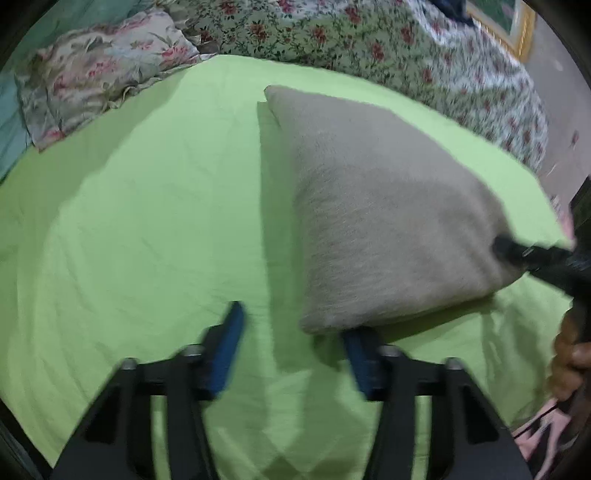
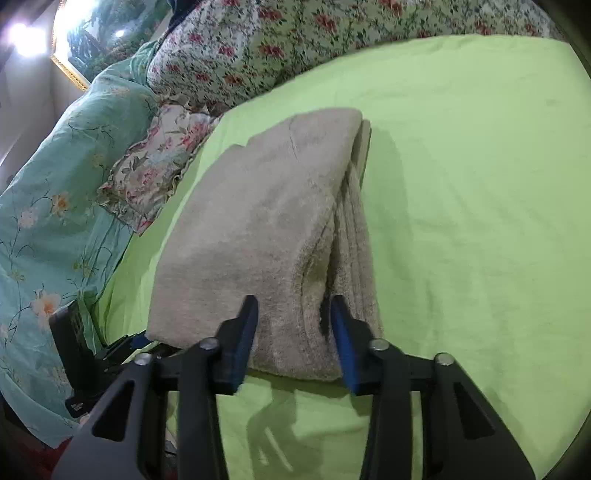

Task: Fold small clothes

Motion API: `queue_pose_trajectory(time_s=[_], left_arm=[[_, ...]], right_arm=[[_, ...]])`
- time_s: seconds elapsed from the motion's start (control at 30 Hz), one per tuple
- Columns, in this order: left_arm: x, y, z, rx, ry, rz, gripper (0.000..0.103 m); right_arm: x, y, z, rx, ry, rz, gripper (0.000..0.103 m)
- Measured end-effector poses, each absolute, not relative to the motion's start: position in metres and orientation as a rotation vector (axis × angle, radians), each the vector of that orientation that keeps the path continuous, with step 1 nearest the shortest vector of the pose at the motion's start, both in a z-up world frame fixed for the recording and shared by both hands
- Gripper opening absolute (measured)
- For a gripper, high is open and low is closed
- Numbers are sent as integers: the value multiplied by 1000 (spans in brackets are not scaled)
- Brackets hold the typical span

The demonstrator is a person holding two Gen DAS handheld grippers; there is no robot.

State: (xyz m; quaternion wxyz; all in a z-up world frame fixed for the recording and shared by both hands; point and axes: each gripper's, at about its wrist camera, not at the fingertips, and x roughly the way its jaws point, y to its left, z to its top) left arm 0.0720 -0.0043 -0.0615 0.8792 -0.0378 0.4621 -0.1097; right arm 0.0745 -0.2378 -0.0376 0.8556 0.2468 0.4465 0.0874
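Note:
A beige fleecy cloth point(image 1: 388, 221), folded in several layers, lies on the green bed sheet point(image 1: 129, 221) with its near edge raised and a shadow along its left side. My left gripper point(image 1: 291, 321) is open, with only sheet showing between its blue pads. The cloth's near-left corner hangs over the tip of its right finger point(image 1: 360, 363). My right gripper point(image 2: 291, 301) is shut on the near edge of the cloth point(image 2: 258, 221), which is bunched between its blue pads. From the left wrist, the right gripper point(image 1: 498, 245) shows as a black tip biting the cloth's right corner.
Floral pillows point(image 1: 103, 70) and a floral quilt point(image 1: 369, 40) line the far side of the bed. A teal flowered duvet point(image 2: 48, 221) lies along one side, and a framed picture point(image 2: 96, 33) hangs behind. A hand point(image 1: 570, 354) holds the right gripper. The left gripper point(image 2: 144, 338) sits under the cloth's corner.

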Motion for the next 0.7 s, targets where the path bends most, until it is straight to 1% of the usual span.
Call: queue_pose_trajectory(time_s=[0.03,0.07,0.13,0.2,0.3,0.37,0.43,0.5,0.57,0.6,0.63,0.67,0.7], left_arm=[[71,-6,-59,-87,958,-246,23],[69,-8,-57,-88,953,-250,16],[68,-14,-58,-73,967,-232,14],[70,-18,-64,-67,994,-225,12],[74,-14,-70,-111,1027,-235,11],[77,-8,-71,-144,1043,-249,11],[78,-2,-71,-166,1062,-262,11],[76,1,-70,-153,1071,-268,15],[69,5,-64,-132,1074,-275,15],[66,7,-60,-130,1070,-280,15],[62,10,-53,-134,1060,-288,14],[59,13,-48,-142,1049,-300,12],[57,16,-42,-151,1034,-315,12]], right_arm=[[74,-239,-35,516,937,179,7],[71,-242,-27,532,902,192,7],[61,-249,-10,543,826,205,7],[56,-255,-5,504,830,172,7],[64,-254,-37,418,943,102,7],[66,-254,-58,444,976,94,6],[66,-256,-58,464,963,88,6],[68,-255,-55,453,972,84,6],[67,-258,-54,457,986,89,6],[65,-260,-52,470,988,91,9],[63,-265,-50,497,989,90,14],[60,-270,-47,524,991,81,18],[56,-276,-41,548,974,80,25]])
